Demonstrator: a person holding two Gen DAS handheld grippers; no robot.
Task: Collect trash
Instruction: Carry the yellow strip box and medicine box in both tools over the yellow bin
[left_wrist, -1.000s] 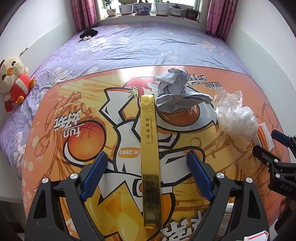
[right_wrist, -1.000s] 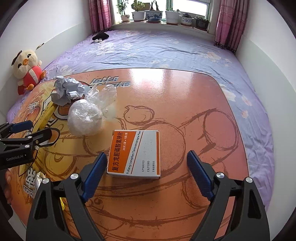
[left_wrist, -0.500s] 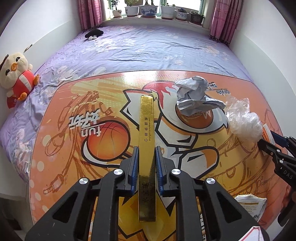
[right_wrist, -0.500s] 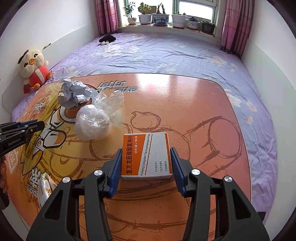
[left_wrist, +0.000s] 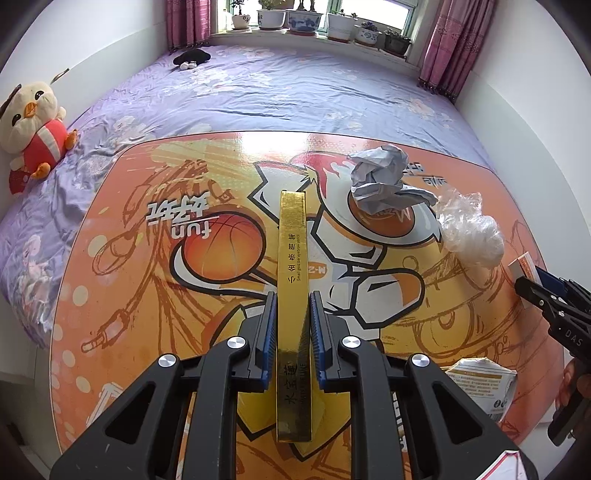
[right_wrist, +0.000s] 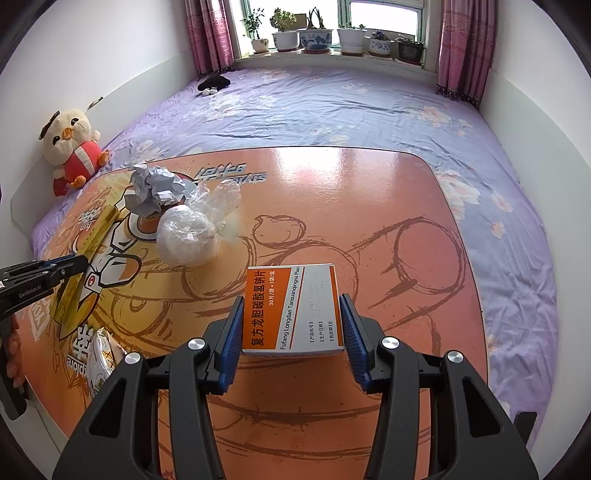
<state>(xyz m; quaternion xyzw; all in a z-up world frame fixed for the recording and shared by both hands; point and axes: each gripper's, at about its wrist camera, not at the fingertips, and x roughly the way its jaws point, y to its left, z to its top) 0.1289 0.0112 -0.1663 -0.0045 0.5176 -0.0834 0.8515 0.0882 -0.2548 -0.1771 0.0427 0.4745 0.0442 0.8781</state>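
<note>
Left wrist view shows the left gripper (left_wrist: 291, 325) pinching a long, thin gold cardboard box (left_wrist: 293, 295) near its middle over the orange table (left_wrist: 129, 295), likely light and crushable, while the right gripper (right_wrist: 291, 332) clamps a flat orange-and-grey medicine carton (right_wrist: 291, 308) by its long sides.

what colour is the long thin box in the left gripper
Shiny gold with small dark lettering; the long box shows best in the left wrist view.

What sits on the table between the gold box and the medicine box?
The crumpled grey paper and the clear plastic bag lie between the gold box and the medicine box, seen best in the right wrist view.
</note>
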